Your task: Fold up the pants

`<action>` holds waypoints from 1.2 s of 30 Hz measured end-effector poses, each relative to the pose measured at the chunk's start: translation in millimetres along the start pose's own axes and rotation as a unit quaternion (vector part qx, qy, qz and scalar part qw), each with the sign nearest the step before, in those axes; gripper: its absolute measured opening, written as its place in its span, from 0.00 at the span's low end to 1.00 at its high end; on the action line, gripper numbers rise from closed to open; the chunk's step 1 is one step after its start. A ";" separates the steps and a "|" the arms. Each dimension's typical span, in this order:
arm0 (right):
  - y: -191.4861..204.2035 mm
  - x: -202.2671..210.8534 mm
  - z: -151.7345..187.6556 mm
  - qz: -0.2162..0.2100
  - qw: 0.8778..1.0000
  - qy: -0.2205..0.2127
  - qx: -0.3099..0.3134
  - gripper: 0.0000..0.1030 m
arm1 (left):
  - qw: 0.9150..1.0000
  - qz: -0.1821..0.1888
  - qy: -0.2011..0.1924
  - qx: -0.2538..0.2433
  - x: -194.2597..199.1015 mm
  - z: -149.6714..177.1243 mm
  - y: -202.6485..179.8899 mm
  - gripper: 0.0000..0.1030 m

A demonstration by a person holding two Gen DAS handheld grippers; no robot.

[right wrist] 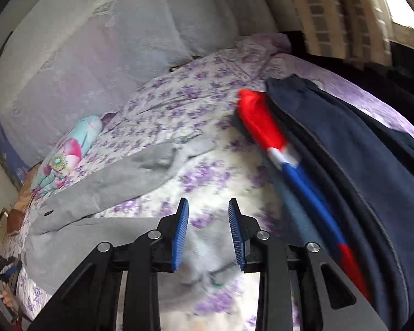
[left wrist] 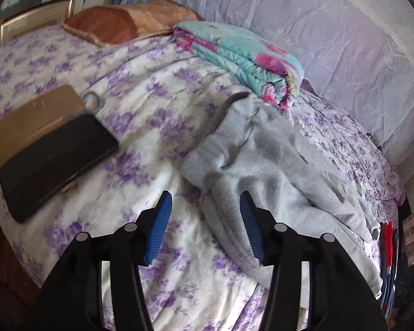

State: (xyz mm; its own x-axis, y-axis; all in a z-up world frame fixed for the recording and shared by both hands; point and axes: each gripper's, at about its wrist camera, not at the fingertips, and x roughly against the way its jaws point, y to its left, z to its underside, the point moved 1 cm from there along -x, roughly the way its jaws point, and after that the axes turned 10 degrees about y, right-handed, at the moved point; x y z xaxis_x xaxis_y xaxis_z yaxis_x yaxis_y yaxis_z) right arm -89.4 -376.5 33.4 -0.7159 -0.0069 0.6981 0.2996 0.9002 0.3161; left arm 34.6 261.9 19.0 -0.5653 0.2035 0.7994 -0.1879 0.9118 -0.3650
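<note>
Light grey fleece pants [left wrist: 262, 160] lie crumpled on the purple-flowered bedspread [left wrist: 151, 96], running from the middle toward the lower right. My left gripper [left wrist: 205, 195] hovers above their near left edge, jaws open, its right blue pad [left wrist: 251, 220] over the grey cloth and nothing pressed between the pads. In the right wrist view the pants [right wrist: 110, 182] stretch from the left to under my right gripper [right wrist: 208, 201]. That gripper is open too, with blurred grey cloth lying below the gap and not pinched.
A black tablet [left wrist: 55, 165] rests on a brown cardboard box [left wrist: 33, 115] at the left. A folded turquoise floral quilt [left wrist: 243, 55] and an orange pillow [left wrist: 110, 22] sit farther back. A navy garment [right wrist: 345, 151] and a red, white and blue one [right wrist: 262, 121] lie at the right.
</note>
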 end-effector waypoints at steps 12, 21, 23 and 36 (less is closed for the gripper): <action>170.4 -172.8 -31.7 -0.047 0.985 0.120 0.119 0.43 | 0.997 -0.032 0.060 -0.048 -133.1 -47.2 -68.1 0.51; 148.1 -193.2 -16.7 -0.128 0.978 0.138 0.091 0.69 | 0.996 -0.033 -0.010 -0.087 -101.7 -33.9 -80.8 0.69; 148.8 -194.1 -16.5 -0.146 0.975 0.141 0.090 0.76 | 0.995 -0.031 -0.035 -0.084 -84.8 -39.2 -81.6 0.79; 155.7 -196.6 -16.0 -0.170 0.968 0.153 0.103 0.97 | 0.997 -0.005 0.020 0.075 -129.0 -145.9 -22.2 0.85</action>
State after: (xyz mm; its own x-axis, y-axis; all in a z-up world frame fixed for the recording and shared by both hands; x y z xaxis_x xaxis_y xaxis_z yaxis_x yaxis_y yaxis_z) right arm 108.1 -241.9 -44.4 -0.5217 -0.4179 0.7438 -0.0742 0.8908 0.4484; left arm 229.0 267.5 -6.3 -0.5307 0.2107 0.8209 -0.3137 0.8510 -0.4212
